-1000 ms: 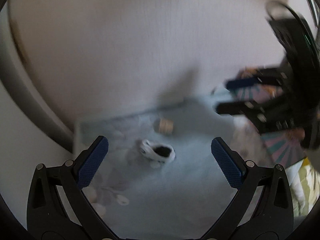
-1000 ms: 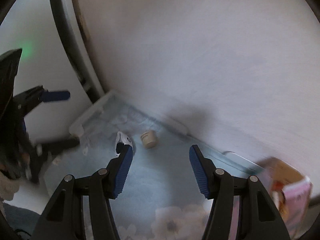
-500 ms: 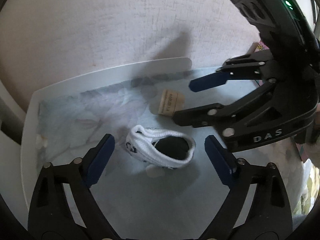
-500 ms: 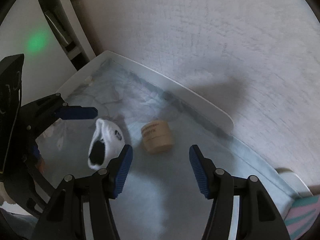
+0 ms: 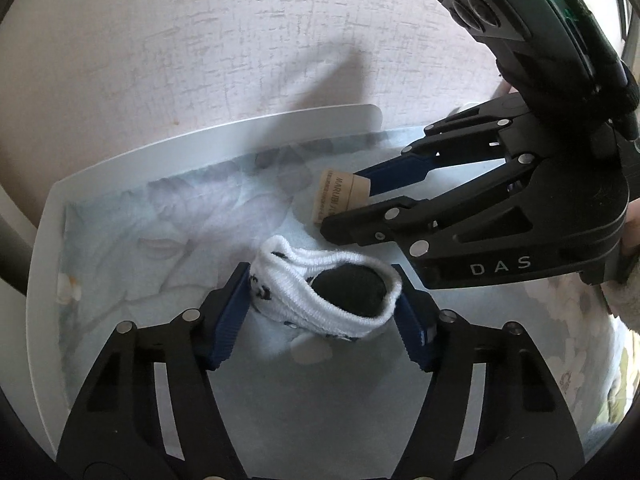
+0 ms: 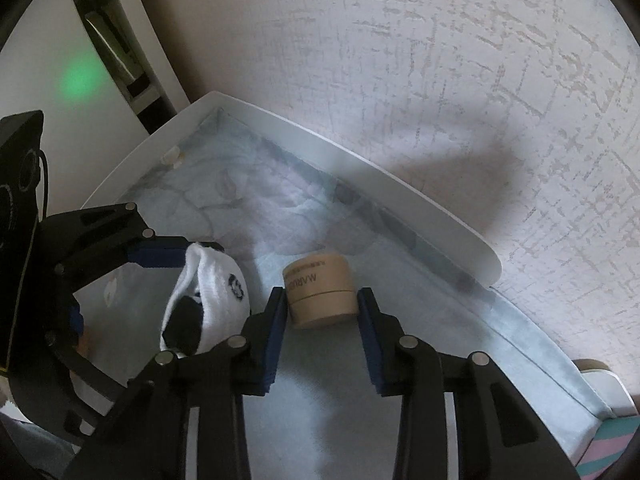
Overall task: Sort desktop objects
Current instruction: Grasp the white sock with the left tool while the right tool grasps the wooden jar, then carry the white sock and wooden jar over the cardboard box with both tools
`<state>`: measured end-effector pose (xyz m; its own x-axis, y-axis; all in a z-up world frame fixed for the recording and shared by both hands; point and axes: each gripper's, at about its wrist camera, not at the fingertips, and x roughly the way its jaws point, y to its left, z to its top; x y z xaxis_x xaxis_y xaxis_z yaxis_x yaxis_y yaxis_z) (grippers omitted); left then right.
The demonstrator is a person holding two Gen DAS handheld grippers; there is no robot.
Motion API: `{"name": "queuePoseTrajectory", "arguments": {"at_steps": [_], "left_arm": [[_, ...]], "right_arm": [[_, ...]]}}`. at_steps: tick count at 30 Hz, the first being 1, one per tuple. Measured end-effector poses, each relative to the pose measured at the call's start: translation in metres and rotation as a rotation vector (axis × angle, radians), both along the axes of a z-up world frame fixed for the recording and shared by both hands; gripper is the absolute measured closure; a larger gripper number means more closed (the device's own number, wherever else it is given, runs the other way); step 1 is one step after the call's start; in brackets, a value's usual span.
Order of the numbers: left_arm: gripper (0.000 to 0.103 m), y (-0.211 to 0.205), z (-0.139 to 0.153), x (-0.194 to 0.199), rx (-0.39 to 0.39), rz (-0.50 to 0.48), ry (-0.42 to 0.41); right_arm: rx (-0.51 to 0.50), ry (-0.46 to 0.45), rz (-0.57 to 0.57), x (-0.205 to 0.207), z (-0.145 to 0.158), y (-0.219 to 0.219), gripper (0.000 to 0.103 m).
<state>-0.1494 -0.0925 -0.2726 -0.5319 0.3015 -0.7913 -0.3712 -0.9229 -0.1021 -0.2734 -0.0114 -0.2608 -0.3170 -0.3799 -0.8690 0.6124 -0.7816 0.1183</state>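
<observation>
1. Left wrist view:
   - Left gripper (image 5: 320, 270) about half closed, with its blue pads (image 5: 228, 316) pressed on the two ends of the rolled sock (image 5: 320, 292).
   - Sock white with dark marks, lying crosswise between the pads, dark opening turned up and to the right.
   - Under it, the white tray (image 5: 200, 136) with a pale blue flowered liner (image 5: 140, 240), set against a textured wall (image 5: 200, 40).
   - Just behind the sock, but apart from it, the tan cylinder (image 5: 340, 196) on its side, printed label visible.
   - Right gripper (image 5: 346, 206) reaching in from the right, one finger on each side of this cylinder.

2. Right wrist view:
   - Right gripper narrowed to the width of the tan cylinder (image 6: 320, 280), both pads (image 6: 276, 320) against its curved side, near the fingertips.
   - Cylinder resting on the liner, close to the far rim of the tray.
   - To the left, the rolled sock (image 6: 212, 284), held up on its end, just beside the right gripper's left finger.
   - One blue pad of the left gripper seen against the far end of the sock; the other pad hidden behind it.
</observation>
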Motion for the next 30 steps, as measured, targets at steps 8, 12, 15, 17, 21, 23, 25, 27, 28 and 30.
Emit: {"name": "queuePoseTrajectory", "arguments": {"at_steps": [8,12,15,17,21,23,25,27,28,30], "left_arm": [[0.041,-0.005,0.022,0.008,0.018,0.004,0.017],[0.041,-0.008,0.049,0.016,0.025,0.011,0.038],[0.041,-0.013,0.074,0.022,0.040,0.023,0.051],[0.041,-0.015,0.095,0.030,0.055,0.032,0.057],[0.041,-0.004,0.132,0.024,0.069,0.036,0.080],[0.041,-0.001,0.150,0.024,0.069,0.033,0.095],[0.041,0.007,0.172,0.024,0.071,0.022,0.121],[0.041,0.013,0.186,0.023,0.079,-0.001,0.138],[0.041,0.021,0.196,0.021,0.086,-0.026,0.149],[0.041,0.032,0.208,0.018,0.081,-0.052,0.167]], "right_arm": [[-0.016,0.018,-0.018,0.005,0.017,-0.002,0.071],[-0.042,0.022,-0.046,0.011,0.039,0.003,0.072],[-0.072,0.028,-0.072,0.014,0.061,0.006,0.072],[-0.087,0.042,-0.088,0.019,0.078,0.007,0.072],[-0.105,0.074,-0.124,0.032,0.111,0.013,0.072],[-0.115,0.096,-0.149,0.039,0.123,0.017,0.072],[-0.127,0.117,-0.183,0.048,0.141,0.029,0.072],[-0.136,0.139,-0.217,0.057,0.154,0.042,0.072],[-0.140,0.151,-0.239,0.062,0.162,0.050,0.072],[-0.146,0.183,-0.280,0.073,0.176,0.068,0.072]]}}
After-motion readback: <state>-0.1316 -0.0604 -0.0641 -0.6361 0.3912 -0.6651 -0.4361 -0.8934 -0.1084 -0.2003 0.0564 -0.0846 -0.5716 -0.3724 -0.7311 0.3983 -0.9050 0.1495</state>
